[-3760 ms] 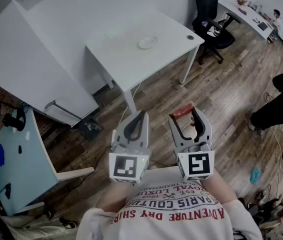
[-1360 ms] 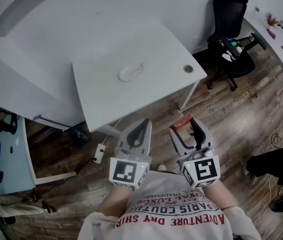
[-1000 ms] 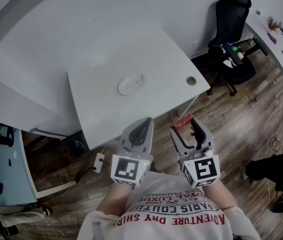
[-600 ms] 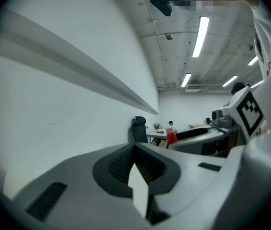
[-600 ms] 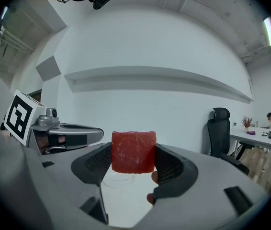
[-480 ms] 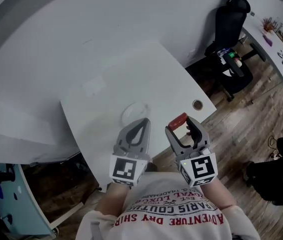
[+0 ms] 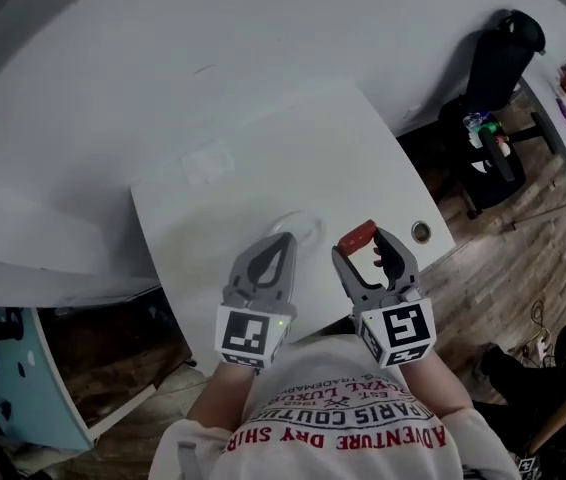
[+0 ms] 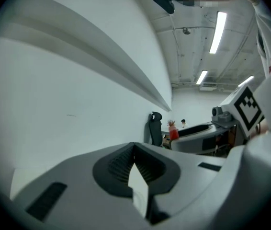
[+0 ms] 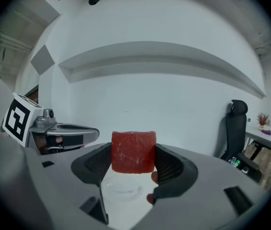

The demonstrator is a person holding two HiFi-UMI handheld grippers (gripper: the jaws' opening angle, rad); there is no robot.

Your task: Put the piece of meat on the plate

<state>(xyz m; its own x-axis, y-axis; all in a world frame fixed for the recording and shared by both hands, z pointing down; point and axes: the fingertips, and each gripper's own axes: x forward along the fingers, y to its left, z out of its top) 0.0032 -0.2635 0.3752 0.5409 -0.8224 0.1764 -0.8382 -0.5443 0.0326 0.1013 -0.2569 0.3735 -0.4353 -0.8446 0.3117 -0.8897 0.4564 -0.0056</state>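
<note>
Closer now, the clear round plate (image 7: 303, 225) is waiting — right gripper (image 7: 365, 248) is squeezing the red meat cube (image 7: 356, 235), left gripper (image 7: 281, 244) staying closed, empty; lower gently.

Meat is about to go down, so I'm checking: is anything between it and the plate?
Nothing visible. The meat is clamped in the right gripper; the plate lies empty on the table ahead; the shut left gripper hangs off to its left.
</note>
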